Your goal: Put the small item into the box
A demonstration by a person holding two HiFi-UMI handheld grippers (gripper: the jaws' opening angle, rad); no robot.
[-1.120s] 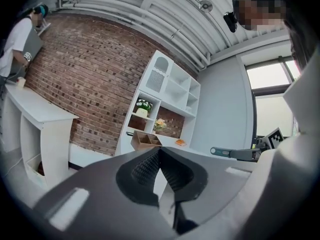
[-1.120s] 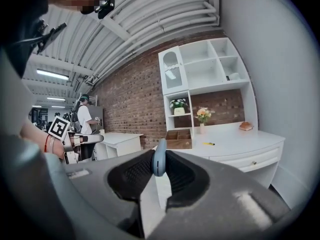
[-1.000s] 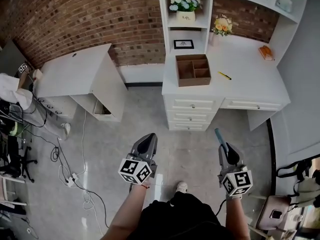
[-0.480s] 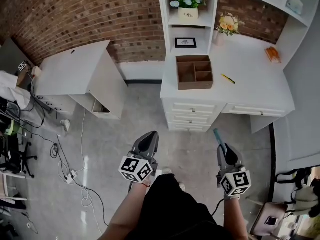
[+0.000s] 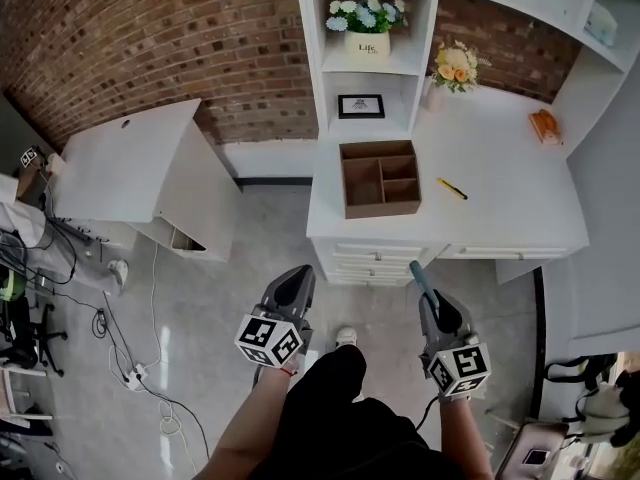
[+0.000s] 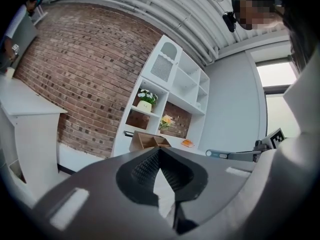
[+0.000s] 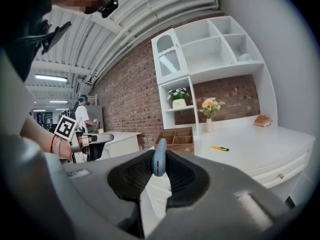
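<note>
Cabinet: a white cabinet [image 5: 135,158] stands against the brick wall, at 10 o'clock from the left gripper and well apart from the table.
Left gripper: the left gripper [image 5: 293,280] is over the grey floor, pointing toward 12 o'clock in the head view. Its jaws are clenched together with nothing between them.
Box: the brown box [image 5: 380,178], open on top and split into compartments, sits near the front edge of the white table [image 5: 500,218]. It is at 1 o'clock from the left gripper and 11 o'clock from the right gripper.
Right gripper: the right gripper [image 5: 432,303] is over the floor, with its jaws grasping the small item.
Small item: the small item [image 5: 416,271] is a slim blue-grey piece. It sticks out of the jaw tips toward 11 o'clock, in front of the table's drawers and apart from the box.
Pen: a yellow pen [image 5: 452,189] lies on the table at 3 o'clock from the box, near it.
</note>
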